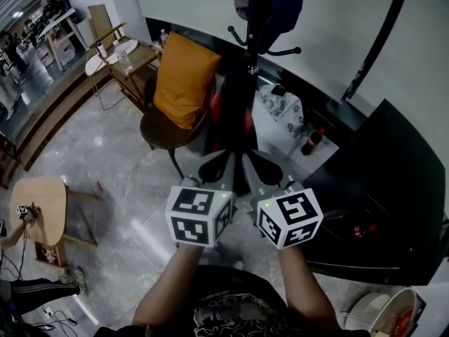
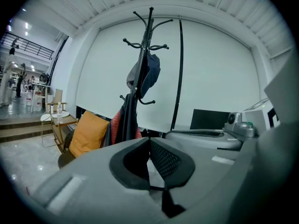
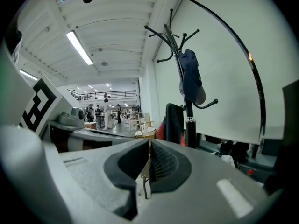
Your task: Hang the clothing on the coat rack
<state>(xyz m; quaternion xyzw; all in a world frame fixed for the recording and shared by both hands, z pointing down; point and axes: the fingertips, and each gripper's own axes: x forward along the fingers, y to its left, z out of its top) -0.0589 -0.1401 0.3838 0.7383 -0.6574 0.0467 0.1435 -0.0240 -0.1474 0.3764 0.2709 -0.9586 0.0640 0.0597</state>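
Note:
A black coat rack [image 1: 251,20] stands against the white wall ahead, also seen in the left gripper view [image 2: 145,55] and the right gripper view [image 3: 180,55]. A dark blue cap [image 2: 147,73] hangs from an upper hook [image 3: 191,78]. Black and red clothing [image 1: 235,111] hangs lower on the pole [image 2: 125,122]. My left gripper [image 1: 228,163] and right gripper [image 1: 254,161] are side by side just short of the rack, pointing at it. Both are shut with nothing between the pads, as the left [image 2: 149,141] and right [image 3: 149,146] gripper views show.
A dark chair with an orange cushion [image 1: 184,79] stands left of the rack. A black desk [image 1: 379,181] fills the right side, with a cola bottle [image 1: 312,140] on the floor near it. A small wooden table [image 1: 38,209] sits at the far left, a side table [image 1: 119,51] behind.

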